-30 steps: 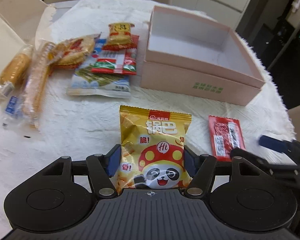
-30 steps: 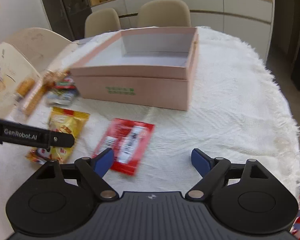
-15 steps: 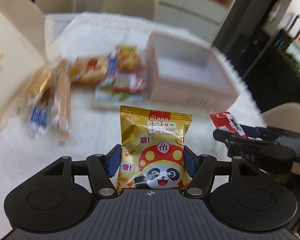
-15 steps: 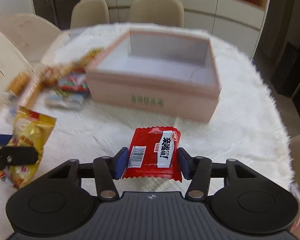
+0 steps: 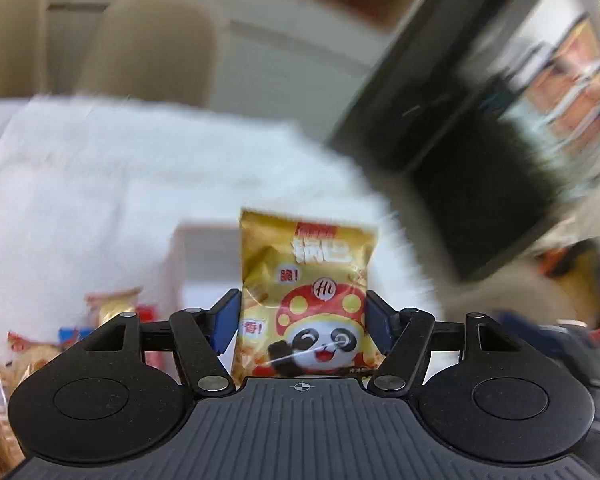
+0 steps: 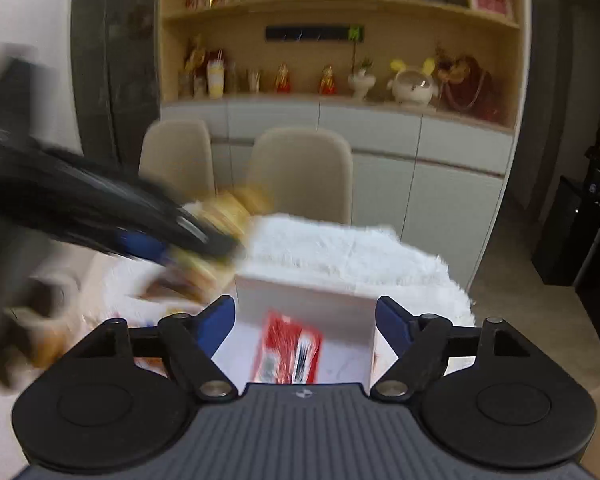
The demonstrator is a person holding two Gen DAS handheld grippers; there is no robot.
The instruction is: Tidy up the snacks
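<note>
- Left gripper (image 5: pixel 302 318) is clamped on the yellow panda snack bag (image 5: pixel 306 296), one blue pad against each side edge; half a second ago it held the bag low over the cloth, and now the bag rides high, with the background smeared by fast motion
- That bag stands upright in the left wrist view, its long axis running away from the camera along the fingers, printed face toward the lens, top seam farthest out, bottom seam hidden behind the gripper body
- Beyond the bag a pale blurred shape is likely the pink box (image 6: pixel 300 292); I judge the bag is on its way there, not yet over it
- Loose snacks (image 5: pixel 112 304) lie at lower left on the white tablecloth (image 5: pixel 100 184), too blurred to name
- Right gripper (image 6: pixel 305 322) now stands wide with nothing between its pads, though half a second ago it gripped the red snack packet (image 6: pixel 290 348)
- That packet now lies inside the box, below the parted fingers, its long axis roughly along them and a little tilted; one snack looks delivered
- From the right wrist view the left gripper crosses in from the left as a dark blur, carrying its bag toward the box's near left corner
</note>
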